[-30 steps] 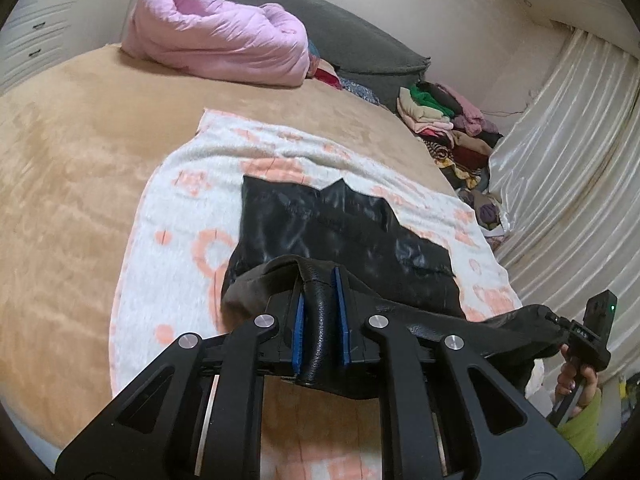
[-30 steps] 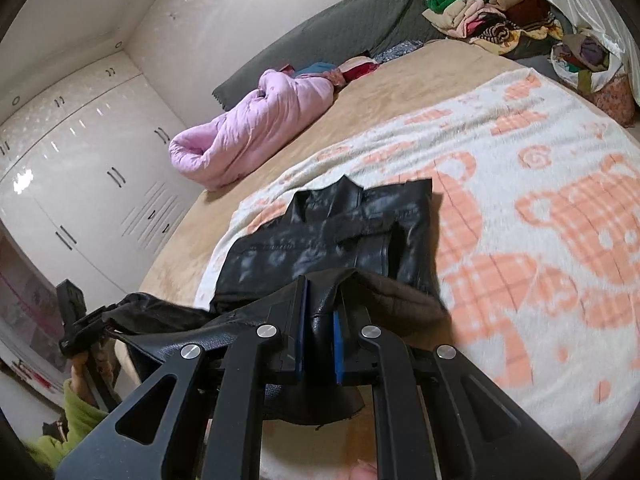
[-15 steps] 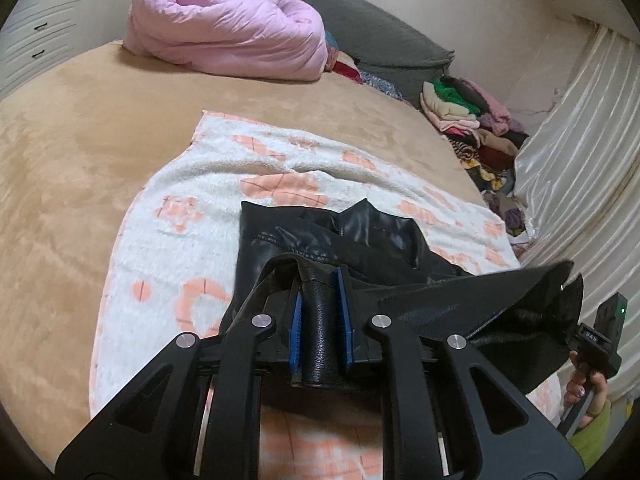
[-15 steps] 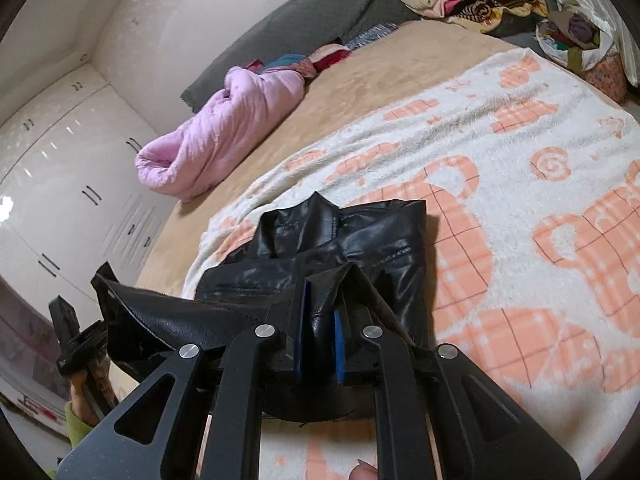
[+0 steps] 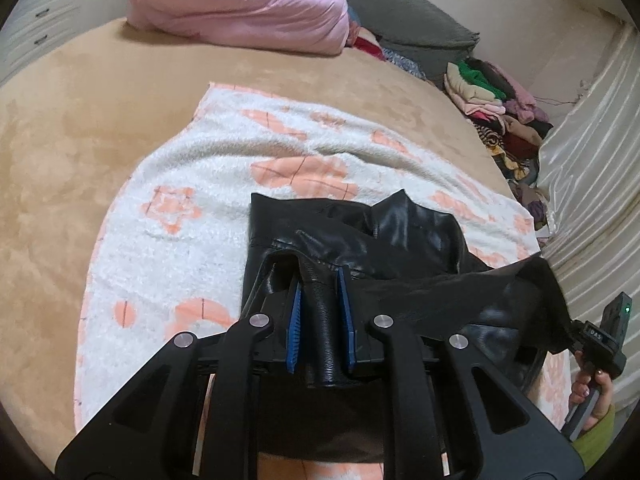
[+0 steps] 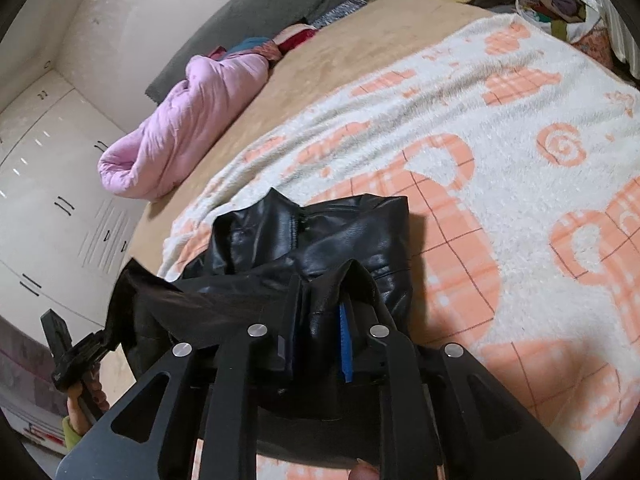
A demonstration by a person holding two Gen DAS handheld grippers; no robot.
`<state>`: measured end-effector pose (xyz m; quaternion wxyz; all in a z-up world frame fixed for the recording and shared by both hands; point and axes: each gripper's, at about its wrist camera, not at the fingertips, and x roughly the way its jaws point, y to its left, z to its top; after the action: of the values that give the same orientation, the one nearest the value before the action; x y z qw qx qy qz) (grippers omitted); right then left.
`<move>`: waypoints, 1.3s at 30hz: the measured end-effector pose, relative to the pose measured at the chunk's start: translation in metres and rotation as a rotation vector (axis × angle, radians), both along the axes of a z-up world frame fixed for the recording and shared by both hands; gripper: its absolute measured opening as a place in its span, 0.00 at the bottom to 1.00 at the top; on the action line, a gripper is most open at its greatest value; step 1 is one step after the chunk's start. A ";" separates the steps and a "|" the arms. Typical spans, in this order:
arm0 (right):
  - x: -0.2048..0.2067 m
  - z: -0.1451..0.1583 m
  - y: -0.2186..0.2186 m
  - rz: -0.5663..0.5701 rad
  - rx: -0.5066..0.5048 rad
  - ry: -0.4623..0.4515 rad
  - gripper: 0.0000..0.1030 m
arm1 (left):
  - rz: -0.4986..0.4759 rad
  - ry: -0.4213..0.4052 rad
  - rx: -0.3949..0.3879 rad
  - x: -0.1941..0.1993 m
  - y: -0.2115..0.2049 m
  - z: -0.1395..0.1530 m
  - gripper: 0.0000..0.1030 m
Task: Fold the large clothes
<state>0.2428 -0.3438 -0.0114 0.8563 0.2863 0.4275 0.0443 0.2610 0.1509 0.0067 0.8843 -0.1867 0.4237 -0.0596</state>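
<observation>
A black leather jacket (image 5: 400, 236) lies on a white and orange blanket (image 5: 200, 184), collar at the far end. Its near edge is lifted and stretched between both grippers, lining up. My left gripper (image 5: 320, 284) is shut on a fold of that edge, its blue pads pressing the leather. In the right wrist view, my right gripper (image 6: 324, 300) has its jaws opening, with a fold of the jacket (image 6: 320, 232) still between the pads and touching them. Each view shows the other gripper in a hand at the far end of the stretched edge.
The blanket (image 6: 520, 100) covers a tan bed. A rolled pink duvet (image 5: 240, 4) lies at the head of the bed against a grey headboard cushion (image 5: 420, 32). A pile of clothes (image 5: 500, 112) sits by the pale curtain (image 5: 592, 184). White wardrobes (image 6: 48, 200) stand on the other side.
Both grippers have carried the jacket's near edge forward and lower, over the body toward the collar. The right gripper's pads stand slightly wider apart than before.
</observation>
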 end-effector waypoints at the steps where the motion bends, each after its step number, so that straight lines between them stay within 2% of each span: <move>1: 0.002 -0.002 0.000 -0.002 -0.002 0.004 0.15 | 0.001 0.002 0.001 0.002 0.000 -0.002 0.10; 5: 0.007 -0.008 -0.001 -0.008 0.003 0.015 0.19 | 0.001 -0.010 -0.018 0.003 0.002 -0.007 0.14; 8: 0.007 -0.010 -0.002 -0.009 0.015 0.009 0.27 | -0.002 -0.028 -0.031 0.002 0.002 -0.006 0.21; 9: 0.007 -0.009 -0.003 -0.013 0.012 0.000 0.37 | 0.000 -0.031 -0.028 0.001 0.003 -0.005 0.23; 10: 0.005 -0.006 -0.004 -0.020 0.005 -0.019 0.41 | 0.001 -0.036 -0.031 0.001 0.003 -0.004 0.26; 11: 0.004 -0.004 -0.005 -0.031 -0.004 -0.030 0.52 | 0.002 -0.043 -0.036 0.000 0.004 -0.003 0.27; 12: 0.003 -0.001 -0.007 -0.041 -0.013 -0.045 0.56 | 0.006 -0.051 -0.037 -0.001 0.005 -0.001 0.28; 15: -0.001 0.005 -0.012 -0.055 -0.041 -0.080 0.60 | 0.008 -0.075 -0.024 -0.005 0.006 0.004 0.30; 17: -0.004 0.010 -0.012 -0.052 -0.103 -0.105 0.61 | 0.015 -0.097 -0.001 -0.010 0.007 0.009 0.31; 21: -0.007 0.012 -0.003 -0.026 -0.283 -0.122 0.63 | 0.033 -0.124 0.062 -0.014 0.010 0.012 0.40; 26: 0.001 -0.002 0.022 0.066 -0.522 -0.115 0.63 | -0.005 -0.057 0.144 0.003 0.004 -0.015 0.46; 29: 0.017 -0.016 0.034 0.117 -0.555 -0.085 0.63 | -0.041 -0.023 0.176 0.018 -0.005 -0.034 0.48; 32: 0.033 -0.027 0.038 0.138 -0.550 -0.067 0.63 | -0.060 -0.025 0.191 0.028 -0.012 -0.044 0.48; 33: 0.041 -0.031 0.038 0.140 -0.543 -0.054 0.62 | -0.064 -0.029 0.199 0.032 -0.015 -0.045 0.48; 34: 0.043 -0.031 0.040 0.142 -0.542 -0.048 0.54 | -0.061 -0.032 0.208 0.036 -0.017 -0.046 0.42; 35: 0.048 -0.035 0.040 0.156 -0.531 -0.037 0.43 | -0.061 -0.025 0.215 0.038 -0.018 -0.047 0.35; 36: 0.051 -0.038 0.041 0.157 -0.534 -0.024 0.26 | -0.057 -0.011 0.225 0.041 -0.020 -0.050 0.21; 37: 0.051 -0.039 0.042 0.149 -0.549 -0.017 0.15 | -0.049 -0.012 0.228 0.041 -0.020 -0.050 0.11; 39: 0.047 -0.037 0.039 0.138 -0.519 -0.043 0.09 | -0.040 -0.040 0.217 0.036 -0.016 -0.046 0.05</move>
<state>0.2901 -0.3051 -0.0481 0.9048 0.0262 0.4250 -0.0024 0.2974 0.1345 -0.0391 0.9064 -0.0803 0.4134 -0.0347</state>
